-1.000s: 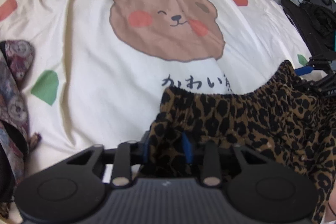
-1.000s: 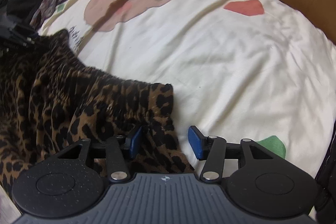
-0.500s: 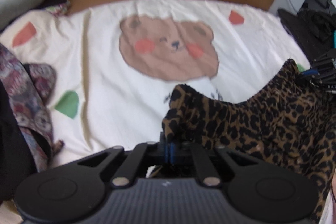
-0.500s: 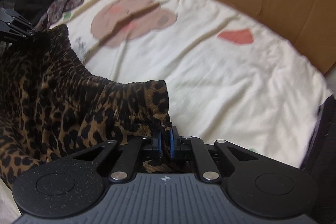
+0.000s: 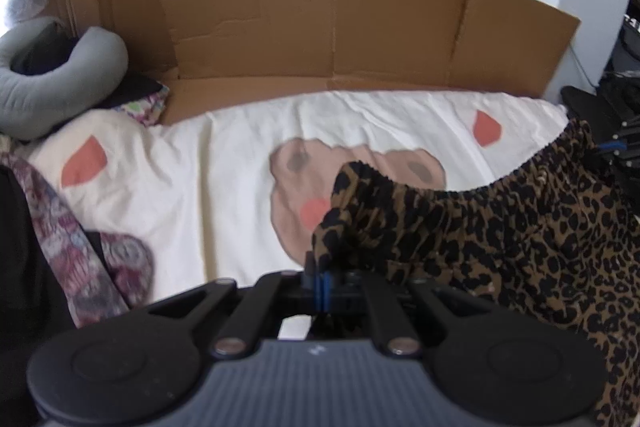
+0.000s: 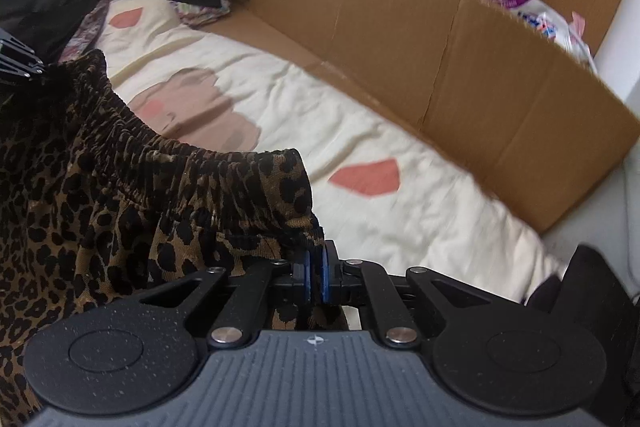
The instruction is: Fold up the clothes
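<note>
A leopard-print garment (image 5: 500, 239) with a gathered elastic waistband hangs stretched between both grippers above the cream bear-print bed cover (image 5: 224, 187). My left gripper (image 5: 322, 283) is shut on the waistband's left corner. In the right wrist view the same leopard-print garment (image 6: 120, 211) spreads to the left, and my right gripper (image 6: 315, 279) is shut on its right corner. The other gripper's black frame shows at the far end of the waistband in each view. The garment's lower part is out of sight.
A brown cardboard wall (image 5: 328, 27) lines the far side of the bed. A grey neck pillow (image 5: 52, 83) lies at the far left corner. Patterned purple cloth (image 5: 84, 267) sits on the left. Dark gear (image 5: 616, 99) stands beyond the bed's right edge.
Both grippers closed on the waistband corners and rose, lifting the garment off the bed cover. The views tipped up, so the cardboard wall and pillow came into sight.
</note>
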`<state>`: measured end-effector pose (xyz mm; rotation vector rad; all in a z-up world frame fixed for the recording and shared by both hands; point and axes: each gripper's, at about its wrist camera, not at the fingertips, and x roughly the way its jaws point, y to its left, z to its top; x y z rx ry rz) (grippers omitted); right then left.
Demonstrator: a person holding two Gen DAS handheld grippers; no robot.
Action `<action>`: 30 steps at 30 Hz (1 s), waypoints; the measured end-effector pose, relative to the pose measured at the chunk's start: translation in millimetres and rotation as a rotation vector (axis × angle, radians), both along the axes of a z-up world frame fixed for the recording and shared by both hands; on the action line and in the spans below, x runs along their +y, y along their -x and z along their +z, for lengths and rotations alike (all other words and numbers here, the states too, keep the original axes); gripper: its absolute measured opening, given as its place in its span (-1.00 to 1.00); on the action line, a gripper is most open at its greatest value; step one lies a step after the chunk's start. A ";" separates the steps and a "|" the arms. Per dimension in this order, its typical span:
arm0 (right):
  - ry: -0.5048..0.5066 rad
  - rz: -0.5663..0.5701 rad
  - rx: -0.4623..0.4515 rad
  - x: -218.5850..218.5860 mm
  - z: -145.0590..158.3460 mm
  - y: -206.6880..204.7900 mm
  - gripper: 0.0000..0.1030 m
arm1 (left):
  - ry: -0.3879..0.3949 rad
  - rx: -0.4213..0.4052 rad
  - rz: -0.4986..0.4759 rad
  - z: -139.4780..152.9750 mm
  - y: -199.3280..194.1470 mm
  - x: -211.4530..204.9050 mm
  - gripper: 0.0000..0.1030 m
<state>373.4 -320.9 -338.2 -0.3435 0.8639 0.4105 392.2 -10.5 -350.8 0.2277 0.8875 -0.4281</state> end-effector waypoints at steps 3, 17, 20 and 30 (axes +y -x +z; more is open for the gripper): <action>0.013 0.004 -0.005 4.2 1.5 -14.2 -0.95 | -0.002 -0.003 0.015 1.3 -13.6 -2.8 -0.96; 0.107 -0.008 -0.010 29.1 0.4 -89.2 -0.98 | -0.024 0.018 0.113 -7.8 -72.5 -6.8 -0.96; 0.122 -0.010 -0.013 35.6 0.4 -102.5 -0.98 | -0.033 0.016 0.138 -5.8 -86.8 -7.4 -0.96; 0.145 -0.050 0.006 44.2 -10.3 -142.9 -0.99 | -0.035 0.029 0.205 -13.8 -122.2 -10.3 -0.96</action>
